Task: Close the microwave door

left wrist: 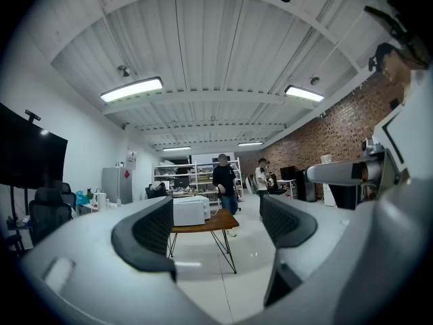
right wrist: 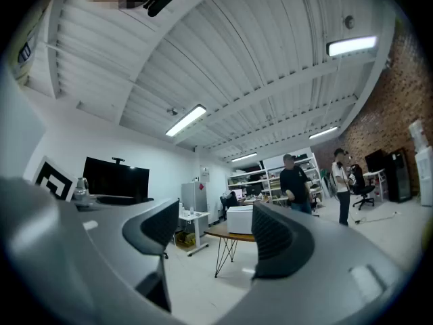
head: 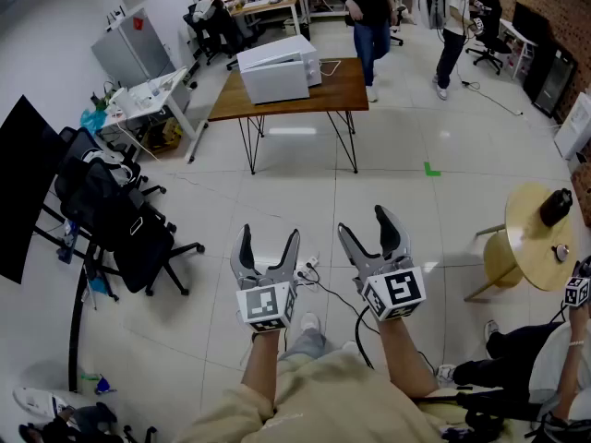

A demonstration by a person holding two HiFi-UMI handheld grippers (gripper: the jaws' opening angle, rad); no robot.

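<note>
Microwave [head: 277, 70] door too small to tell

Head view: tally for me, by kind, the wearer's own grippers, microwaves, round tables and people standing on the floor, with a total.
Wearer's grippers: 2, the left gripper and the right gripper
microwave: 1
round table: 1
standing people: 2, one just beyond the microwave's table, one further right
Total: 6

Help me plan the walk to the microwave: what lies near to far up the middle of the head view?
left gripper and right gripper side by side → wooden table → microwave → desk with monitors
</note>
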